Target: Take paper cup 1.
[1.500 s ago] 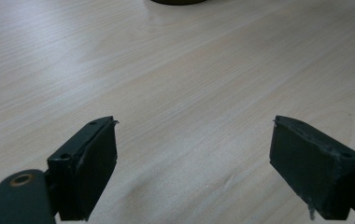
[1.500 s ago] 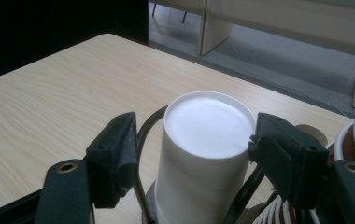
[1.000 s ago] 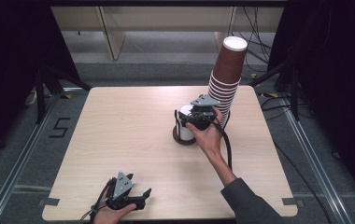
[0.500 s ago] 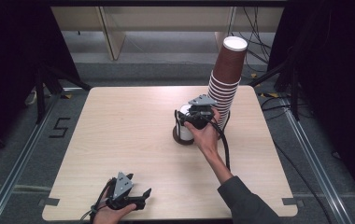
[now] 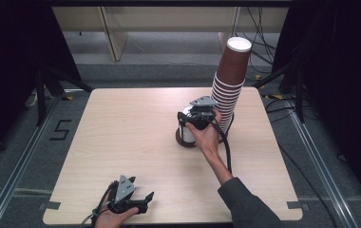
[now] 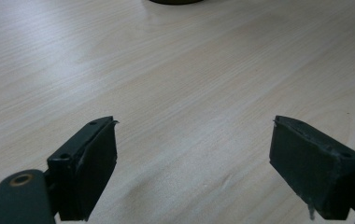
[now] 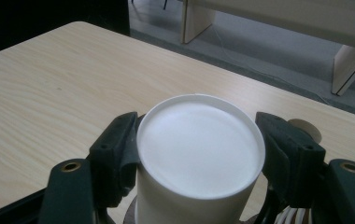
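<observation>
A: White cup (image 7: 199, 154), upside down, flat base up, mid-table just left of the tall stack of brown cups (image 5: 230, 88). Right gripper (image 5: 195, 124) is around it.

B: Clamped or loose?

A: Right gripper view puts one black jaw on each side of the cup just under the base rim, left pad touching the wall, right one at the rim. Call it gripped. High view can't settle that, since the hand (image 5: 206, 135) and grey plate cover the jaws.

B: What does high view add?

A: Layout. Cup (image 5: 186, 129) stands on a dark brown ring at its foot, table (image 5: 121, 123) light wood, stack touching or just beside the right hand, can't tell which. Sleeve comes in from bottom right, cable trailing down the forearm.

B: Left gripper?

A: Left gripper (image 5: 136, 202) at the near edge, well apart from the cup, resting low over the wood. Its own view: left gripper (image 6: 194, 154) jaws spread wide, bare wood grain between them, nothing held. Dark curved edge at the top of that view, too cropped to name.

B: Right gripper view extras?

A: Pale furniture legs and grey floor past the far table edge, a white-rimmed cup at the lower right corner.

B: Change from the earlier frames?

A: Barely any. Right hand in the same spot at the cup, cup not lifted or shifted. Left gripper same place. Stack unchanged.
</observation>
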The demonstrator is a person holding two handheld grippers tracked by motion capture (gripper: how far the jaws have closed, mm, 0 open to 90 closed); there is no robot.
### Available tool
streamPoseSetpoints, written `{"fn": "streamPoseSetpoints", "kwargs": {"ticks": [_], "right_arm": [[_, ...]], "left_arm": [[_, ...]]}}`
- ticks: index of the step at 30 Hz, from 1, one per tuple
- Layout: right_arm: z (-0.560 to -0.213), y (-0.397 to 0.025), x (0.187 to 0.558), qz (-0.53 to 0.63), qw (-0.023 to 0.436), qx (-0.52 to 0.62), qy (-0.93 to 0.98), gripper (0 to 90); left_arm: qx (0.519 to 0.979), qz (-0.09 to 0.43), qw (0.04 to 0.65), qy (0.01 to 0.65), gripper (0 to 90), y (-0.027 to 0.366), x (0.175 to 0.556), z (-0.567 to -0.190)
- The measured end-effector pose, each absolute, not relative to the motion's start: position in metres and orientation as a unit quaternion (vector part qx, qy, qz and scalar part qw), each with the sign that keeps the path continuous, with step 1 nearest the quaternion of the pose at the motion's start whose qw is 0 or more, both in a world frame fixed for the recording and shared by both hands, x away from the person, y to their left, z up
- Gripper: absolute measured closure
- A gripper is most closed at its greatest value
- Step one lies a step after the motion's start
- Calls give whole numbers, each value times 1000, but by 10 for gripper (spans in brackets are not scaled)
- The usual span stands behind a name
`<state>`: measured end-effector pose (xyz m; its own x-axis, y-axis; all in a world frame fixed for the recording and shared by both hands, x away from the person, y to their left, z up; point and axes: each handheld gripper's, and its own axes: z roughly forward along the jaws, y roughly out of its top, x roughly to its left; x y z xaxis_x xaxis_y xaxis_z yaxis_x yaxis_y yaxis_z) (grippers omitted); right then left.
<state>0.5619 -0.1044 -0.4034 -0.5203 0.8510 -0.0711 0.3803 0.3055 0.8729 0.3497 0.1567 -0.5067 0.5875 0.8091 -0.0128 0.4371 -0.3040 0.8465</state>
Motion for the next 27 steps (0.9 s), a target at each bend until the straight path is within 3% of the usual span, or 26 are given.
{"fn": "streamPoseSetpoints", "kwargs": {"ticks": [10, 27], "right_arm": [[-401, -103, 559, 433, 260, 426, 751, 351], [-362, -110, 547, 466, 282, 410, 731, 357]], "left_arm": [[777, 216, 434, 401, 147, 157, 350, -506], [779, 215, 432, 400, 147, 157, 350, -506]]}}
